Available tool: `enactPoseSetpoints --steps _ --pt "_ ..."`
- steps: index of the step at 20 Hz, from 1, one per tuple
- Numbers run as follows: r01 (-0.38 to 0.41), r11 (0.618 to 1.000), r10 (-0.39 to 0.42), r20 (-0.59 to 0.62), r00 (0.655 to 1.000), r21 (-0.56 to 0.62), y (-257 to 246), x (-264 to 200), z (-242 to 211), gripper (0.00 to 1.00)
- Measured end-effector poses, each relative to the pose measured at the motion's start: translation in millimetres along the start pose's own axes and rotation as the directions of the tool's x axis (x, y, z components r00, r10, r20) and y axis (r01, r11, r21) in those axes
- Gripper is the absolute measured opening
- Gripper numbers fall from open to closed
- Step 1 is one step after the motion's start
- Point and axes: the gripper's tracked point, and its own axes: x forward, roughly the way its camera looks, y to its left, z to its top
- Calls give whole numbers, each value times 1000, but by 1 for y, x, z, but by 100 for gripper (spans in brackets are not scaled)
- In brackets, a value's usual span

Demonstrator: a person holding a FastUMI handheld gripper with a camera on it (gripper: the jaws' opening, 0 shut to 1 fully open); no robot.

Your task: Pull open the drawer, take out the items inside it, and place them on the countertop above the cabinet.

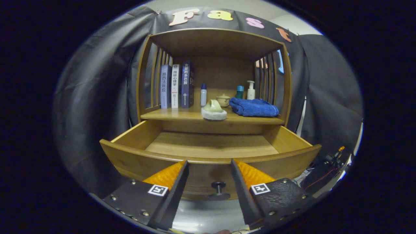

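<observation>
The wooden cabinet's drawer [211, 159] stands pulled open just beyond my fingers, and its wooden bottom shows bare. Its dark round knob [218, 186] sits on the drawer front, low between my two fingers. My gripper [209, 164] is open with nothing between the fingers, held just in front of the drawer's front rim. On the countertop [175, 114] above the drawer lie a folded blue towel [254, 107] to the right and a pale green cup tipped on a white pad [214, 110] near the middle front edge.
At the back of the countertop stand three books [177, 86], a white bottle with a blue cap [203, 95], a small lidded pot [224, 100], a teal bottle [240, 92] and a pump bottle [250, 90]. Slatted sides and a top board enclose the shelf. Cables lie at lower right [331, 161].
</observation>
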Motion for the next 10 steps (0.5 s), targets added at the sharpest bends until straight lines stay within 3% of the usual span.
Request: enactPoseSetpoints --steps 10 --pt "-3 1000 3 6 1000 -3 2 40 21 79"
